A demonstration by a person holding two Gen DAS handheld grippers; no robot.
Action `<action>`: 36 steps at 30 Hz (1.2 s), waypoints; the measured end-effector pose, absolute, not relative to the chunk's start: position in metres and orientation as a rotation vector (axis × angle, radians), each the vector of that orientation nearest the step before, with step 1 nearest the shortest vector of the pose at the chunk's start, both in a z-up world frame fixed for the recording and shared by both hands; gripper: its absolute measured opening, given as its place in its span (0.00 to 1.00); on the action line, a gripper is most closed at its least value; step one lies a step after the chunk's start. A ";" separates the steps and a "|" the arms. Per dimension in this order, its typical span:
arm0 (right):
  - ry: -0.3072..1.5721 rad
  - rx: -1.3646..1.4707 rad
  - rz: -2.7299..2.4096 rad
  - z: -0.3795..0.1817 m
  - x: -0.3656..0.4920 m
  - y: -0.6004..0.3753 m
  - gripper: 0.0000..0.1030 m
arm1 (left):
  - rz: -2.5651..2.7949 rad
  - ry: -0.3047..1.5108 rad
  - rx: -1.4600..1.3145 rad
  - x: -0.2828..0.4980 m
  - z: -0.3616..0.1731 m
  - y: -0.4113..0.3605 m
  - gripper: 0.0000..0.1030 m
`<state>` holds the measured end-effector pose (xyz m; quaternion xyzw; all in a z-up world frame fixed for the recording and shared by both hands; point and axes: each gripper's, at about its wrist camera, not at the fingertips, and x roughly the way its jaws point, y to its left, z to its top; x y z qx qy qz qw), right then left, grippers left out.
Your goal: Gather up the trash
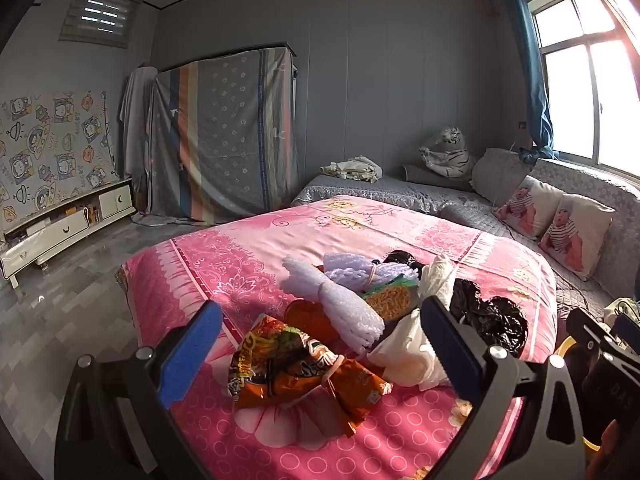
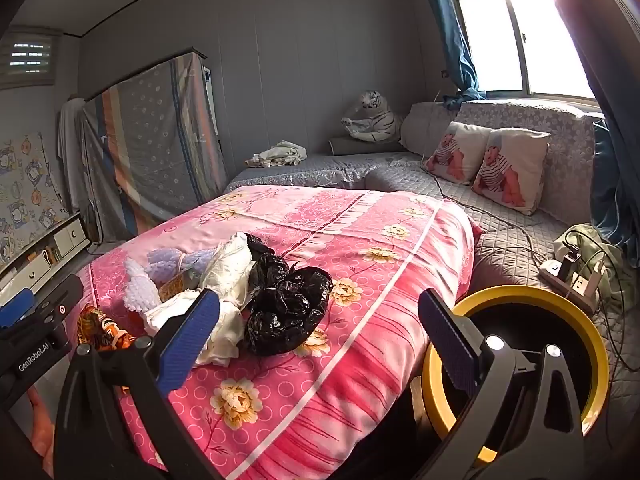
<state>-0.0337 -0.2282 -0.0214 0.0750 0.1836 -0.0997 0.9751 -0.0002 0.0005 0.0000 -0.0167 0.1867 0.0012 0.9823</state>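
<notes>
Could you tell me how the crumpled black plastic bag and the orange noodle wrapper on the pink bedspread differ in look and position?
The black plastic bag is plain, glossy and bunched into a rounded heap; the orange noodle wrapper is printed, flatter and pinched by a band. The bag lies on the side of the pile nearer the yellow-rimmed bin; the wrapper lies at the opposite end, before the left tool. Both rest loose on the pink bedspread, ungripped.

The bedspread (image 1: 280, 248) is pink with floral scrolls, white circles and yellow blossoms; the noodle wrapper (image 1: 296, 368) is orange with green and yellow print; the foam netting (image 1: 344, 300) is white and pale lilac; the crumpled bag (image 2: 284, 300) is glossy black; the bin (image 2: 516, 300) has a yellow rim and black inside; gripper pads (image 2: 188, 340) are blue; the sofa cover (image 2: 520, 216) is quilted grey.
</notes>
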 end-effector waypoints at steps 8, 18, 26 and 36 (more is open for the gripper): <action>0.377 0.153 -0.199 -0.021 -0.033 -0.229 0.92 | 0.002 0.377 -0.028 -0.003 0.000 0.000 0.93; 0.380 0.156 -0.199 -0.021 -0.032 -0.229 0.92 | 0.006 0.389 -0.035 0.003 -0.003 0.002 0.93; 0.383 0.157 -0.202 -0.021 -0.032 -0.229 0.92 | 0.005 0.396 -0.037 0.000 -0.009 0.000 0.93; 0.386 0.159 -0.201 -0.023 -0.031 -0.229 0.92 | 0.000 0.411 -0.038 0.000 -0.009 0.001 0.93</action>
